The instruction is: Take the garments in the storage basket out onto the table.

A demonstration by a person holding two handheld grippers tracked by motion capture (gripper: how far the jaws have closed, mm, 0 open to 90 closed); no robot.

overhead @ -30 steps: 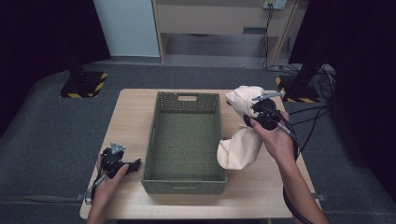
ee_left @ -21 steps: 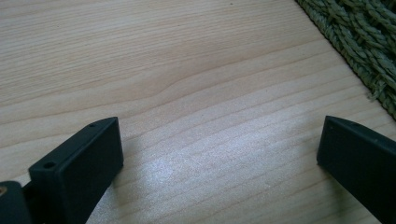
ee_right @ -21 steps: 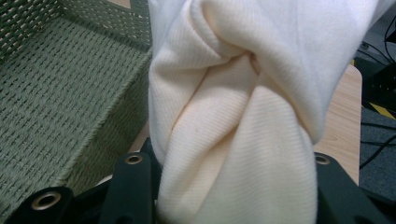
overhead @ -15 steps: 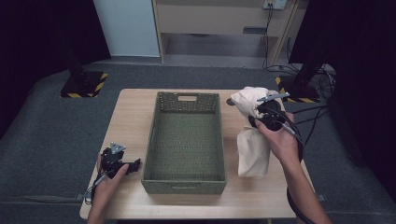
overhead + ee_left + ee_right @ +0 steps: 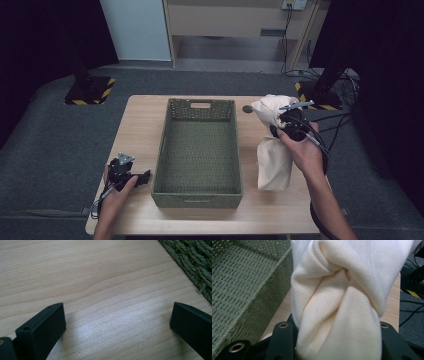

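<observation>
The right tongs [image 5: 290, 122] are clamping the cream cloth [image 5: 274, 160] near the tabletop's right edge, lifting it; next, carrying it over the green basket [image 5: 199, 192]. The left tongs [image 5: 131, 176] are resting wide.

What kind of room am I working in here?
Likely a recording studio or lab rig, not a home: a lone wooden table on grey carpet, black curtains around it, stand bases with hazard-striped tape, and cables trailing off the floor.
</observation>
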